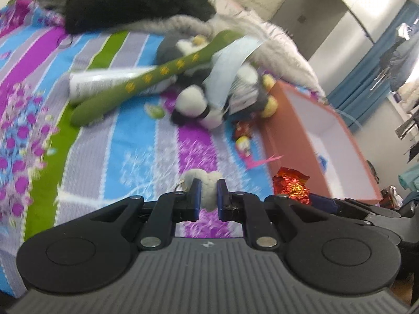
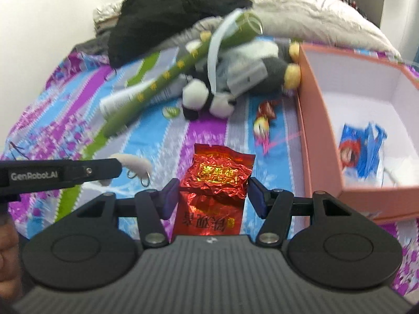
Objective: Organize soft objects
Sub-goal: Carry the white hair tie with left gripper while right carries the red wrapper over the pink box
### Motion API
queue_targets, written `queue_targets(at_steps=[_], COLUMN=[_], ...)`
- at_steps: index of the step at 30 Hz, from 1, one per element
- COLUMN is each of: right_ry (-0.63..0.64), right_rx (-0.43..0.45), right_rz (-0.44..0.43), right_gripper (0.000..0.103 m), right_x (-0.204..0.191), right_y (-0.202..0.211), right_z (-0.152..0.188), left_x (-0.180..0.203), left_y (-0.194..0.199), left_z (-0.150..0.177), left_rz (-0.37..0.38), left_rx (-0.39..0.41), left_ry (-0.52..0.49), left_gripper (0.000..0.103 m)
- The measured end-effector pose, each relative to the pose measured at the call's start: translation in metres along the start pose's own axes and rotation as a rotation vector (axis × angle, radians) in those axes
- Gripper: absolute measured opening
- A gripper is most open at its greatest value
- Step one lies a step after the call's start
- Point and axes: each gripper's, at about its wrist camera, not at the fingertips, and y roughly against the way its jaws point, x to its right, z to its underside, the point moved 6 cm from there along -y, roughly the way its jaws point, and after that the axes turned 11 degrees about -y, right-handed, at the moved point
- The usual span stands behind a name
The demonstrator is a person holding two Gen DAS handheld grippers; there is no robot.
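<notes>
With the left hand-held gripper [image 1: 207, 196] clamped on the white plush keyring [image 1: 203, 180] and the right hand-held gripper [image 2: 213, 196] pinching the red foil pouch [image 2: 217, 183] at lower centre, carry both steadily over the pink box [image 2: 314, 120] at right before letting go.

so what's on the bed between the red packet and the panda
Nothing but bare striped bedspread between red packet and panda, seen in the right wrist view.

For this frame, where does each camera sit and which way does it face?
Left wrist: on the left claw, facing down over the bedspread; claw shut on a white fluffy charm.
Right wrist: on the right claw, facing likewise; claw holds a red foil packet.
Shared: panda plush, pink box.
</notes>
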Motion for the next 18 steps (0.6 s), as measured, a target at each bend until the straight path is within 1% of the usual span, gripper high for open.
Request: queue_targets(at_steps=[5,9,14,18], right_ry=[0.019,0.016,0.014,0.006], right_rx=[0.072,0.135,0.235,0.309], right_rz=[-0.032,-0.044,-0.022,0.022], right_gripper=[0.06,0.06,0.06,0.06], right_x=[-0.005,-0.002,0.01,0.031], right_y=[0.028,0.051,0.085,0.108], right_z=[-0.03,-0.057,-0.089,-0.112], left_x=[0.021,0.041,0.074,0.105], left_y=[0.017,0.031,0.049,0.052], left_z=[-0.038,-0.074,-0.117,-0.145], left_rz=[0.043,0.054,0.101,0.146], left_rx=[0.056,0.123,0.206,0.242], left_ry=[-0.051,-0.108,-0.165,-0.208], left_gripper=[0.015,0.015,0.015,0.015])
